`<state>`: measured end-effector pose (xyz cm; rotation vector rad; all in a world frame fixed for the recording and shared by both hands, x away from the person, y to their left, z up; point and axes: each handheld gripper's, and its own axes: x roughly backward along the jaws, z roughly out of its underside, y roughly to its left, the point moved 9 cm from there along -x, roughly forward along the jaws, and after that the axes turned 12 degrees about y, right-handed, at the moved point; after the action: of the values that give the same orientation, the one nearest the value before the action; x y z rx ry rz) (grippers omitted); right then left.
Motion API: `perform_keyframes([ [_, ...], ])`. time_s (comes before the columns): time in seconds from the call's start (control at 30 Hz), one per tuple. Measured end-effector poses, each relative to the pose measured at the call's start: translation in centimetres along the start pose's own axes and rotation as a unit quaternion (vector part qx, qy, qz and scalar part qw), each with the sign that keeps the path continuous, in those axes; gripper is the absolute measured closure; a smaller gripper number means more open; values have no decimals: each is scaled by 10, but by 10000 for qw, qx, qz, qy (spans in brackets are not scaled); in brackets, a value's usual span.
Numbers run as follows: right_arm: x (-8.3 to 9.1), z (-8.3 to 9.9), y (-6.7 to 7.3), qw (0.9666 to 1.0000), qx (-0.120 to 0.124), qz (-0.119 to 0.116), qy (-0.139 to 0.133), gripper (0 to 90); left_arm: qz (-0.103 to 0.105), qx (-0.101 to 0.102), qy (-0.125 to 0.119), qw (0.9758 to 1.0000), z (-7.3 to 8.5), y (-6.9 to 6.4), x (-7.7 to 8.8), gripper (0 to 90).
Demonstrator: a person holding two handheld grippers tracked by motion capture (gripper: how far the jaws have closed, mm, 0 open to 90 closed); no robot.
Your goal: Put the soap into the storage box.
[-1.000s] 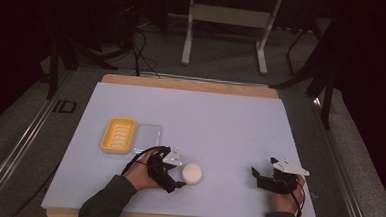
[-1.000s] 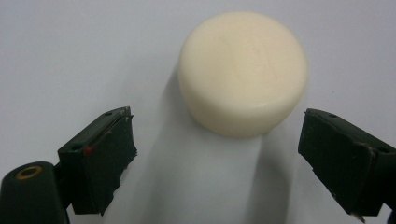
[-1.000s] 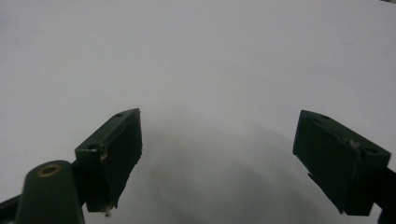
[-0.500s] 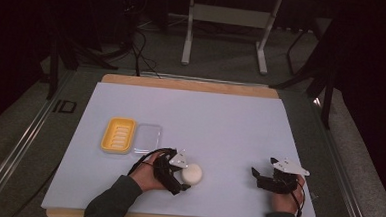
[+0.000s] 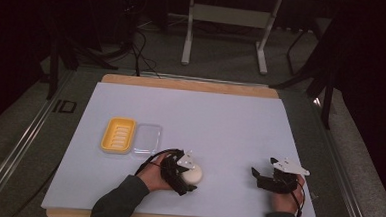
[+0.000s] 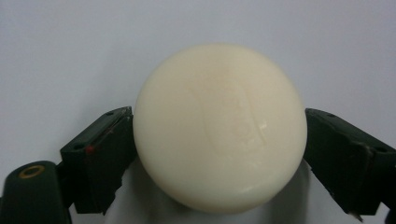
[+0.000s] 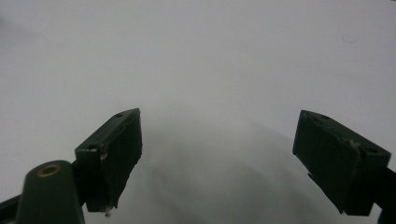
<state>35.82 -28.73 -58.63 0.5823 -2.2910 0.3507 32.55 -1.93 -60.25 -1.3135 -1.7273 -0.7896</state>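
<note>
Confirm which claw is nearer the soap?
Left. The left claw has its jaws on either side of the soap, seemingly touching it. The right claw sits apart, open, farther right.

Left black two-jaw claw (image 5: 186, 176): held in the left hand (image 5: 153, 172), dark sleeve at forearm, jaws closed against something round. Right black two-jaw claw (image 5: 258, 176): held in the right hand (image 5: 287, 199), jaws spread wide, low over the worktop.

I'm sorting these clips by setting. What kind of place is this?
Probably a lab or recording workspace, not a home: a wooden table covered with a white sheet, cables trailing on the floor, and a bare metal stand behind.
</note>
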Motion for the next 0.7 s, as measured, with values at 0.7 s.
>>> perform_keyframes([
  [0.7,0,0,0,10000,4,-8,3,156,-79,-20,-52,10000,0,2,3,250],
])
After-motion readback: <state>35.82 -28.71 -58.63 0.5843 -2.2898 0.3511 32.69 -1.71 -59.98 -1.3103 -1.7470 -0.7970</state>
